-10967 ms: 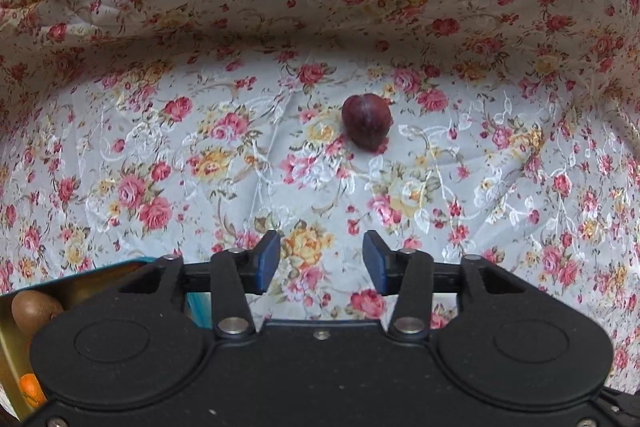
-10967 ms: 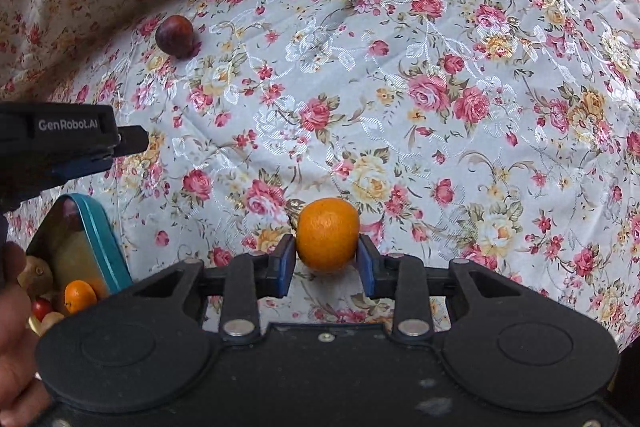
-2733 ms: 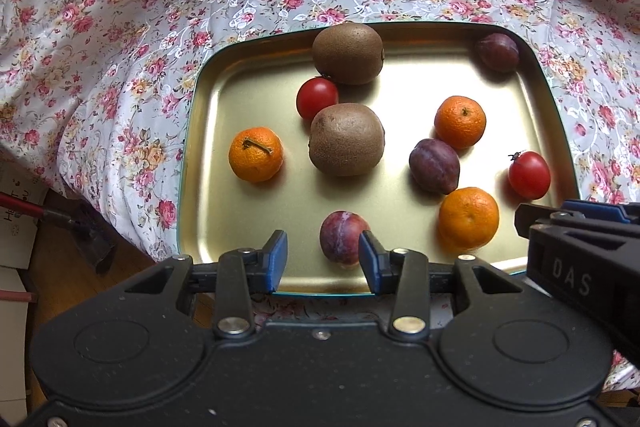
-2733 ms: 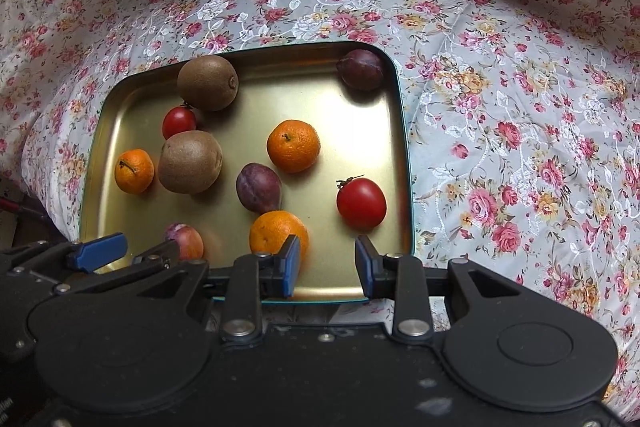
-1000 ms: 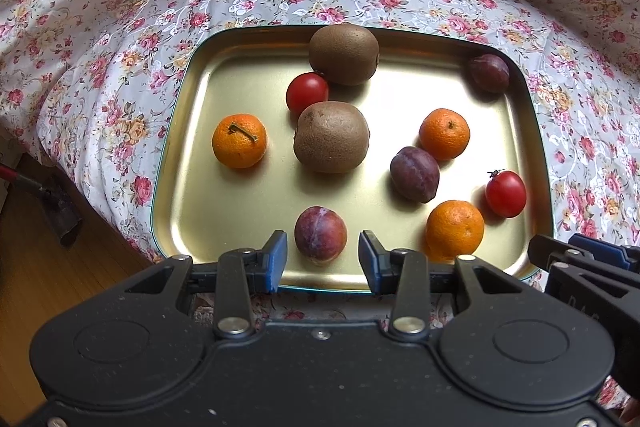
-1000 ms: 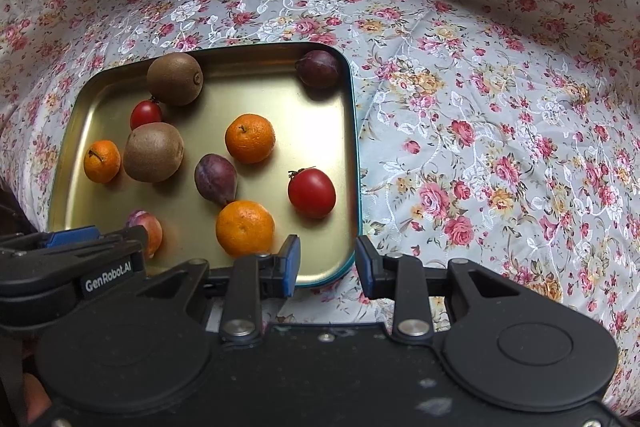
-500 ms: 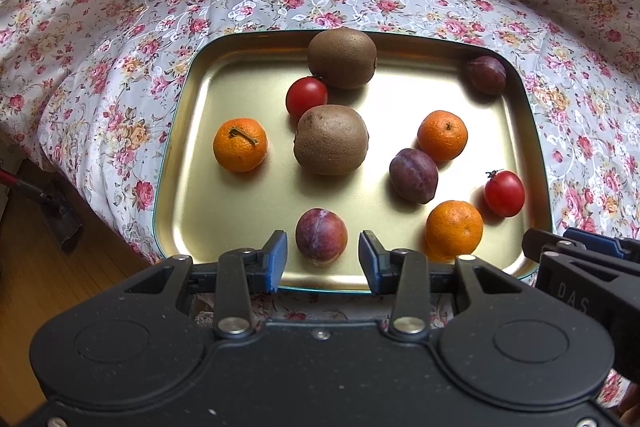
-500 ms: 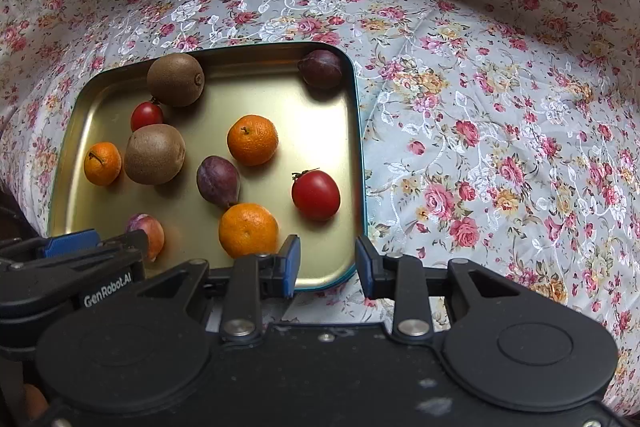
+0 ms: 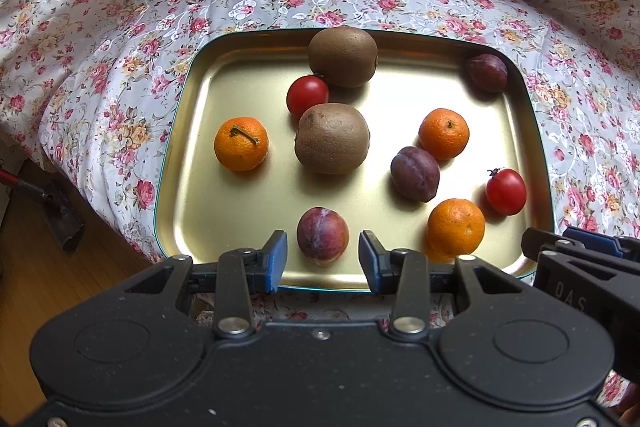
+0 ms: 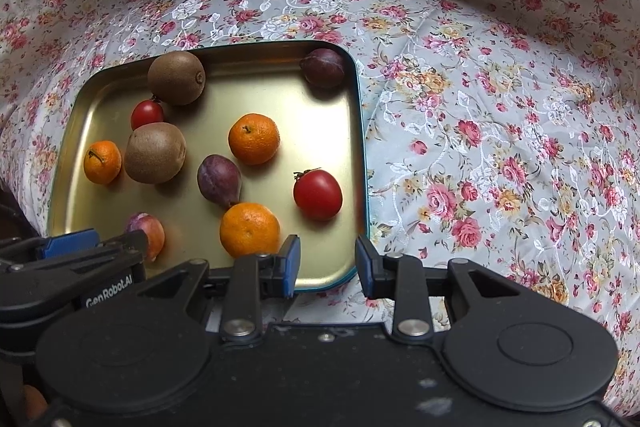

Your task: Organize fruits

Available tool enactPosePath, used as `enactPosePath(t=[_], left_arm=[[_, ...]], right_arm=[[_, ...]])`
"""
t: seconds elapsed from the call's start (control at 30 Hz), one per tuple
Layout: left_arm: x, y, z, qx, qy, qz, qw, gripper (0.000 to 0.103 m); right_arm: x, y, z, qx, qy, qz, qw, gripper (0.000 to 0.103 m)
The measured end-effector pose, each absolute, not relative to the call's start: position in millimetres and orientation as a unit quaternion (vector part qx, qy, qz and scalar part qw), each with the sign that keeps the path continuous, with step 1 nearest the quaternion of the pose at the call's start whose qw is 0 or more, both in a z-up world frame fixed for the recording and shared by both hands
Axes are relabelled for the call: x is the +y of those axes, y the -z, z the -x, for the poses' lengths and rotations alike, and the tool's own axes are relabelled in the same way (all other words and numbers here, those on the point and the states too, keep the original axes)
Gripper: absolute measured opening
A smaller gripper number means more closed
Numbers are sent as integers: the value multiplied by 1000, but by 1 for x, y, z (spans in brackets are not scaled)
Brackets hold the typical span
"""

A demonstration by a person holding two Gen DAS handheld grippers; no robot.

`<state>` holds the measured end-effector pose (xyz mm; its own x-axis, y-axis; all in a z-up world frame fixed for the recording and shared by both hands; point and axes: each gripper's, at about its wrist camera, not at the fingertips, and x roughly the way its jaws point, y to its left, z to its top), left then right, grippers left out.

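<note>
writing: "genroboai" in white reads on the side of the left hand-held gripper (image 10: pixel 68 247), lower left of the right wrist view, partly cut by the right one's body. in the left wrist view the right hand-held gripper (image 9: pixel 576 247) shows "das" at lower right, rest of the word cut off by the frame edge.

gold tray w/ teal rim (image 9: pixel 192 83) sits on a floral cloth (image 9: pixel 120 7) over the worktop; all fruit is in it: 2 kiwis (image 9: pixel 332 139), 3 mandarins (image 9: pixel 241 143), 2 tomatoes (image 9: pixel 506 191), 3 plums (image 9: pixel 415 173). the near plum (image 9: pixel 322 242) lies in the tray, seen between the left pads but not touched by them.

left hand-held gripper (image 9: pixel 323 261): jaws partly apart, nothing gripped. right hand-held gripper (image 10: pixel 325 265): jaws partly apart too, empty, over the tray's near right corner.

hard to see: near plum is half hidden behind the left tool in the right wrist view. lower left of the left wrist view shows wood floor and a dark object w/ a red handle, can't tell what. tray's near edge is covered by both tool bodies.
</note>
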<state>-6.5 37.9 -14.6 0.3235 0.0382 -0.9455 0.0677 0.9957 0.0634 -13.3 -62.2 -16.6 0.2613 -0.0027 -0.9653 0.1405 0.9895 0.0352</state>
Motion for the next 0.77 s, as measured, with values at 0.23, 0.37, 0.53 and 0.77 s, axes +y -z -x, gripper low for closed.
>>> enactPosePath(t=[0.23,0.37,0.53,0.77], left_arm=[[38,15,7,582,11,-47,811,50],[38,15,7,583,11,-44,811,50],[38,16,7,584,15,-47,810,50],[37,16,7,585,14,-48,810,50]], right_arm=[[-61,18,13,608,44,-53,791,33],[-61,19,13,608,42,-51,791,33],[-61,19,14,609,40,-50,790,33],[-62,19,14,610,38,-48,790,33]])
